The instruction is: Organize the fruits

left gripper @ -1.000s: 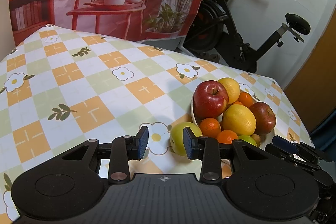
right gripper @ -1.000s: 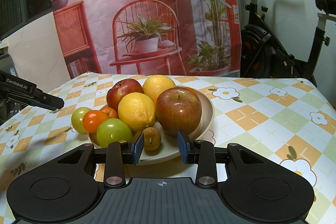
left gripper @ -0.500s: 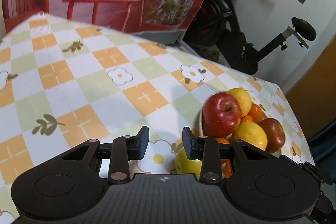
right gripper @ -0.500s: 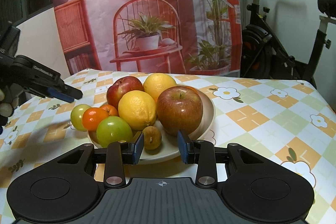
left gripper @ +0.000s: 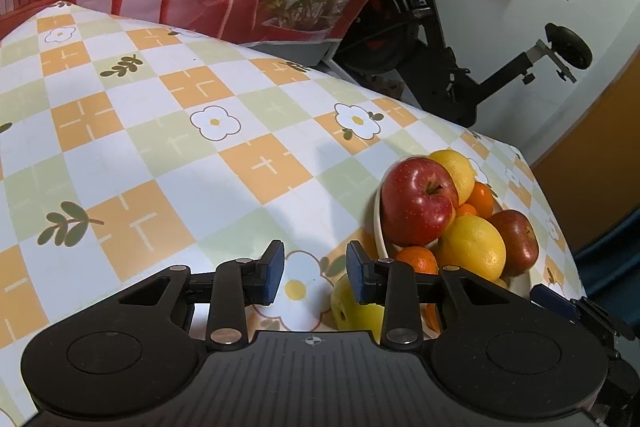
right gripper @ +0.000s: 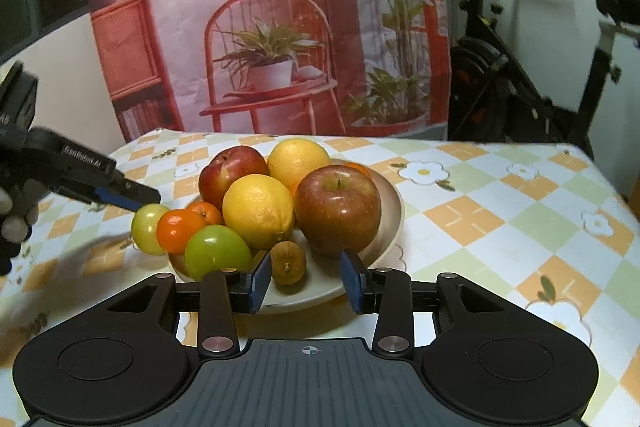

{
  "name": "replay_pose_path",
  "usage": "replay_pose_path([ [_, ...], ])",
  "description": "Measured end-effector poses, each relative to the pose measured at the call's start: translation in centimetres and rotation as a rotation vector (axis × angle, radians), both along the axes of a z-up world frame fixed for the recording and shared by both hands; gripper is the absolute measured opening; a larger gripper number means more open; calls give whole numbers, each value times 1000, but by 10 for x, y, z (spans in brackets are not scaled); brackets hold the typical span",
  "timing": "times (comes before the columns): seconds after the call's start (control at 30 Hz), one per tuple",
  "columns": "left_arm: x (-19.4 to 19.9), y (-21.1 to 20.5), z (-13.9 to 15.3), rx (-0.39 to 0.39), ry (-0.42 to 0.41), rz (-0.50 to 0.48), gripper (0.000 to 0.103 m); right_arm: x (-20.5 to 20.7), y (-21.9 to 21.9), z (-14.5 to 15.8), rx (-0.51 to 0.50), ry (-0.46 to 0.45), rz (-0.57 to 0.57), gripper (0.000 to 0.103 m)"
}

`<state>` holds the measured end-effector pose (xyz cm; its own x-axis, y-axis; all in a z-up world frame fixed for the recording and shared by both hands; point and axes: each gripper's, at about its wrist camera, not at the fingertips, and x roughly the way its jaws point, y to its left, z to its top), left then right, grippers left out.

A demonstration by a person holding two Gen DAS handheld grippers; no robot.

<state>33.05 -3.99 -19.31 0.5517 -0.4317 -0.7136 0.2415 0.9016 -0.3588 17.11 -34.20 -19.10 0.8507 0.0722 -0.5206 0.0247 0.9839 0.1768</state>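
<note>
Fruit is heaped on a cream plate (right gripper: 390, 211) that sits on the checkered floral tablecloth (left gripper: 160, 147). The right gripper (right gripper: 306, 281) hovers low at the plate's near rim, its blue-padded jaws apart and holding nothing. Between its fingertips and just ahead lies a small brownish fruit (right gripper: 288, 262). Ahead and slightly right of it stands a dark red apple (right gripper: 338, 209); ahead and left is a large lemon (right gripper: 258, 211), with a green apple (right gripper: 217, 254) close to the left fingertip. Further left are a mandarin (right gripper: 179, 229) and a yellow-green apple (right gripper: 147, 227), the latter at the plate's outer edge; whether it rests on the plate or the cloth cannot be told. Behind the lemon sit a bright red apple (right gripper: 232, 173) and a second yellow citrus (right gripper: 298, 159).

The left gripper (left gripper: 315, 273) hangs above the tablecloth, jaws apart and empty, with a printed white flower between its fingertips. The yellow-green apple lies just right of its right fingertip, partly hidden beneath that finger. The plate is further to its right, the bright red apple nearest. In the right wrist view this gripper's tip reaches in from the left, just above the yellow-green apple; contact cannot be judged.

An exercise bike (left gripper: 460, 39) stands beyond the table, beside a printed backdrop (right gripper: 260, 27).
</note>
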Motion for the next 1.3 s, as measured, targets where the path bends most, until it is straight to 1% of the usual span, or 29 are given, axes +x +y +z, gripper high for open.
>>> replay_pose_path([
  [0.07, -3, 0, 1, 1, -4, -8, 36, -2, 0, 1, 15, 2, -4, 37],
  [0.23, -10, 5, 2, -19, -3, -26, 36, -7, 11, 5, -1, 12, 27, 40],
  [0.7, -29, 6, 5, -32, -3, -95, 35, -18, 39, 6, -8, 50, 83, 41],
  [0.9, -37, 4, 4, -38, 8, -144, 35, -19, 48, 8, -14, 61, 108, 41],
  [1.1, -46, -5, 2, -27, 13, -209, 35, -20, 56, 9, -24, 72, 130, 41],
  [1.2, -50, -9, 1, -45, 19, -238, 35, -21, 60, 9, -29, 77, 139, 41],
  [1.3, -50, -8, 2, -84, 18, -242, 35, -21, 62, 9, -31, 82, 146, 41],
])
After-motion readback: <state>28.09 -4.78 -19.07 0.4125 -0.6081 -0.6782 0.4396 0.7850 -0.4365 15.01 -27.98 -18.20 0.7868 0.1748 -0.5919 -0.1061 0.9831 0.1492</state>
